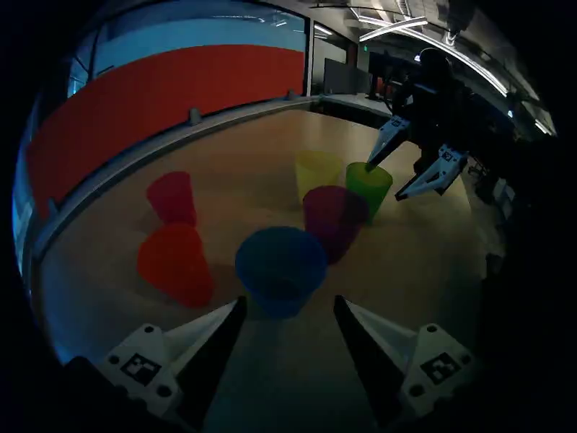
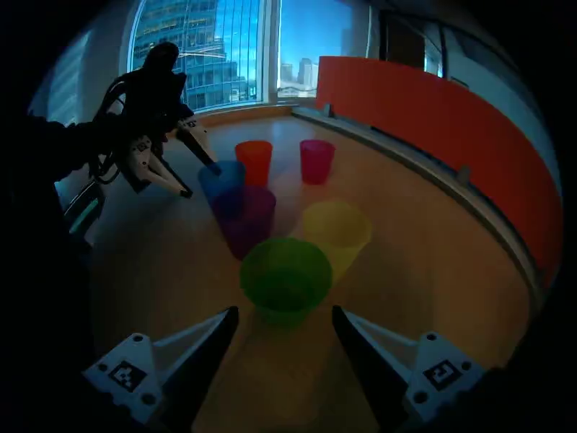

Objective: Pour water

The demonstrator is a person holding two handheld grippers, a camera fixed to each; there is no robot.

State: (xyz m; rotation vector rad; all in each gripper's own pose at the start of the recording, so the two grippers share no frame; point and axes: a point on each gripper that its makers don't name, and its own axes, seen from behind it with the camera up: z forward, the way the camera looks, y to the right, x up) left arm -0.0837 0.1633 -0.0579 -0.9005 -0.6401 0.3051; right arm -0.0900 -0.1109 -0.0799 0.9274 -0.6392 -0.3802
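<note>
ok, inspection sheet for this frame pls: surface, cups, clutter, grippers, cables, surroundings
Surface: wooden tabletop, dimly lit.
Job's things: six plastic cups in a cluster: blue cup, purple cup, green cup, yellow cup, orange cup, pink cup; no water visible.
Clutter: nothing seen.
Grippers: left gripper open, facing the blue cup; right gripper open, facing the green cup; neither grips anything.
Cables: nothing seen.
Surroundings: red partition along the table edge; windows onto high-rises.
</note>
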